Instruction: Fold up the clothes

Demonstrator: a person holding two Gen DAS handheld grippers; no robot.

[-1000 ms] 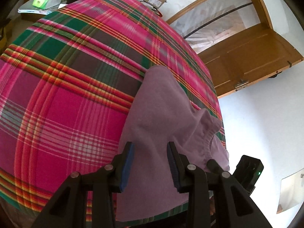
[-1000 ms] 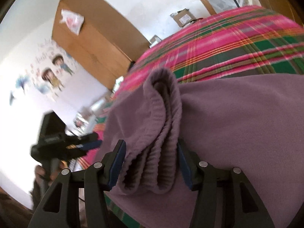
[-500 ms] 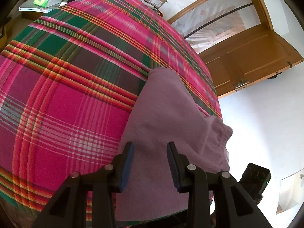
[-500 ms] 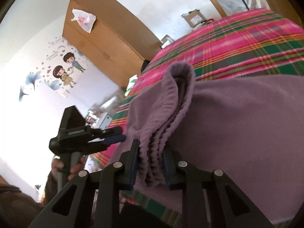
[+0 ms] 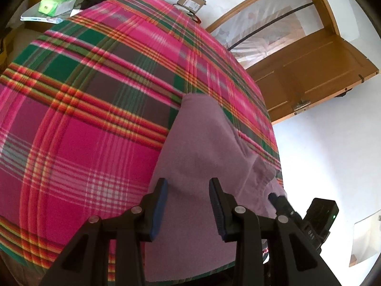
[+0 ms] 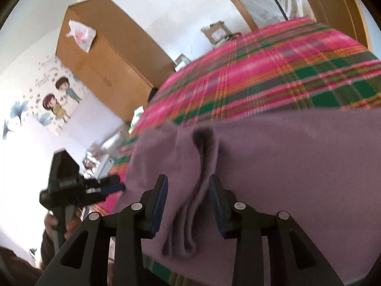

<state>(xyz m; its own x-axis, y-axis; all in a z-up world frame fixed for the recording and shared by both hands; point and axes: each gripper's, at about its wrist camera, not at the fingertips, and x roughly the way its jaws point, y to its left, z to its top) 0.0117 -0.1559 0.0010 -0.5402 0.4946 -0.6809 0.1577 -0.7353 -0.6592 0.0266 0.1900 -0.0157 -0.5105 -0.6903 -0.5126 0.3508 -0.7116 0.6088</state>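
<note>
Right gripper (image 6: 188,202): black two-finger tool with blue pads, jaws just reopened and standing apart around a bunched ridge of cloth; the right pad looks to brush the fold, the left pad stands clear, so nothing is pinched.
Left gripper (image 5: 188,205): matching black tool, jaws spread and empty, poised over the near part of the garment without gripping it.
Garment: a mauve, soft knit garment (image 5: 207,157) lies flat near the edge of the bed, its ribbed hem gathered into a loose standing fold (image 6: 200,183) between the right tool's jaws.
Surface: a pink, green and orange plaid bedspread (image 5: 90,109) covers the bed, well clear of the clutter at its far end.
Stage: judged as a regrip, the fold not yet carried over.
Risk: with neither tool clamped, the gathered hem may slump and lose its layers; a close on only the top ply would drag the cloth askew.
Risk, edge: the garment lies near the bed's edge, so a careless tug could pull it off.
</note>
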